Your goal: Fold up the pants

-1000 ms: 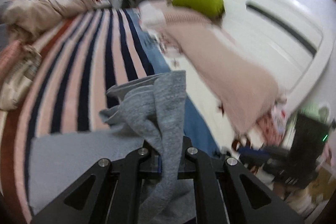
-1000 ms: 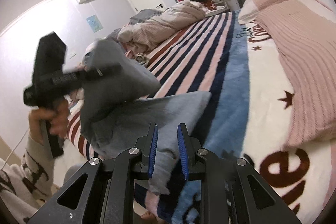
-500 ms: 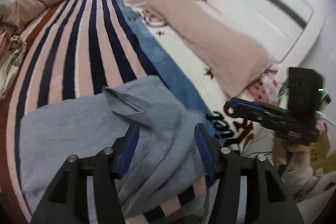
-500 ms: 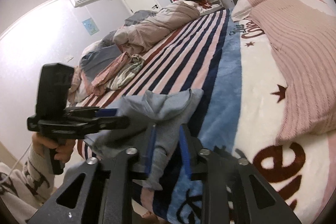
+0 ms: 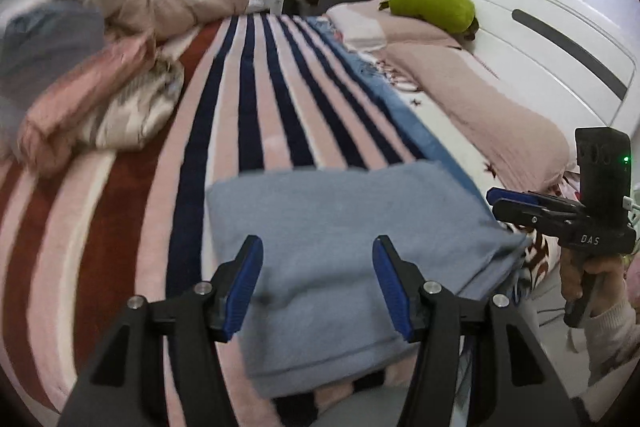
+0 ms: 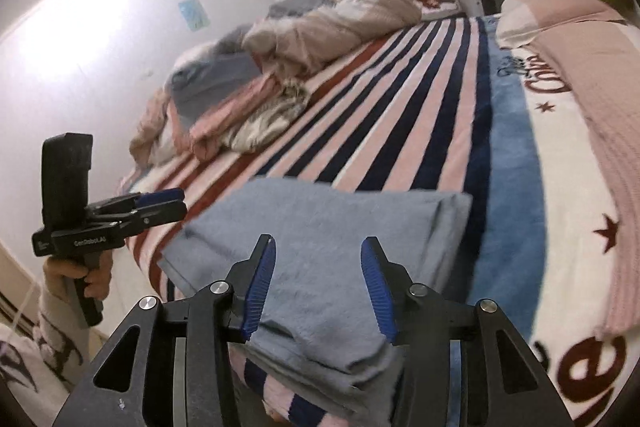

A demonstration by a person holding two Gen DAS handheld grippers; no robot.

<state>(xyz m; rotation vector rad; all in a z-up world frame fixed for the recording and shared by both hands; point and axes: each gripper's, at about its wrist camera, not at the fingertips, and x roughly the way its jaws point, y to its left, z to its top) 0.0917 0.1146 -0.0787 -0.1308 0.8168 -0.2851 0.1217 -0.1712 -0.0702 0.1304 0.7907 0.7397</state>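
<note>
The grey-blue pants (image 5: 344, 227) lie folded flat in a rectangle at the near edge of the striped bed; they also show in the right wrist view (image 6: 332, 239). My left gripper (image 5: 318, 285) is open and empty, its blue pads just above the near part of the pants. My right gripper (image 6: 318, 287) is open and empty over the pants' near corner. The right gripper shows from the side in the left wrist view (image 5: 520, 199), beside the pants' right edge. The left gripper shows from the side in the right wrist view (image 6: 160, 205), left of the pants.
The striped blanket (image 5: 280, 99) covers the bed. A heap of crumpled clothes and bedding (image 5: 104, 99) lies at the far left. A pink blanket (image 5: 480, 95) and a green pillow (image 5: 432, 7) lie along the white headboard (image 5: 560, 39) on the right.
Both grippers let go of the pants and opened. The pants, held up and draped a second ago, now lie folded flat on the bed. Both grippers have drawn back towards the bed's edge.
</note>
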